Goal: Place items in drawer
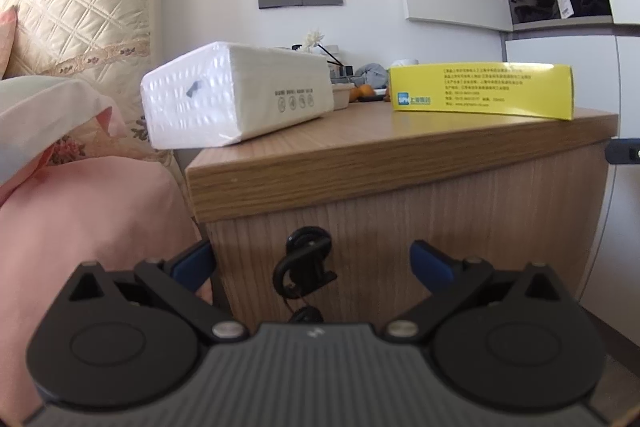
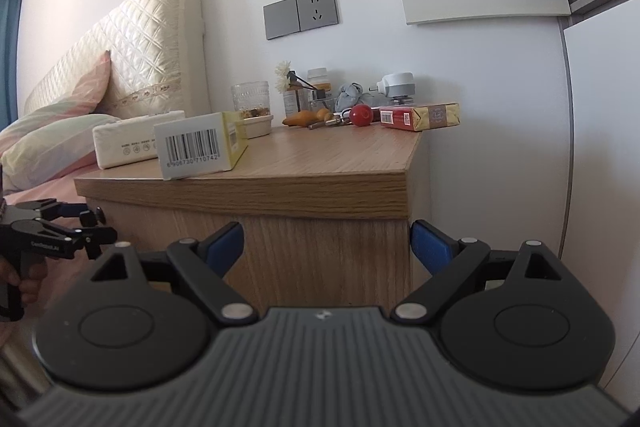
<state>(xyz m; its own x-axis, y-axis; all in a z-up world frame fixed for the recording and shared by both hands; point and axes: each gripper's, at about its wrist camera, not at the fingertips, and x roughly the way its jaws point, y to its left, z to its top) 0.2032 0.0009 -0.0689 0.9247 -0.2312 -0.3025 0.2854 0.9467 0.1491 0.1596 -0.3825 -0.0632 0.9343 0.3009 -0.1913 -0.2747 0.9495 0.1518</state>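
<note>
left gripper (image 1: 310,261): sitting low in front of the wooden nightstand (image 1: 400,163), fingers spread wide and gripping nothing; the black drawer handle (image 1: 306,263) is sitting right between the blue fingertips (image 1: 430,263), not touching either one as far as I can tell
right gripper (image 2: 326,245): also spread wide and holding nothing, facing the nightstand's right front corner
tissue pack (image 1: 236,95): white, lying up and to the left of the left gripper, overhanging the top's left edge; small printed icons on its side, too tiny to read
yellow box (image 1: 482,89): resting up and to the right of the left gripper, blue "SPH" logo with Chinese text; the right wrist view is showing its barcode end, reading roughly 6906730710742
red pack (image 2: 418,117): lying far back, above the right gripper, near a red ball (image 2: 361,115)
</note>
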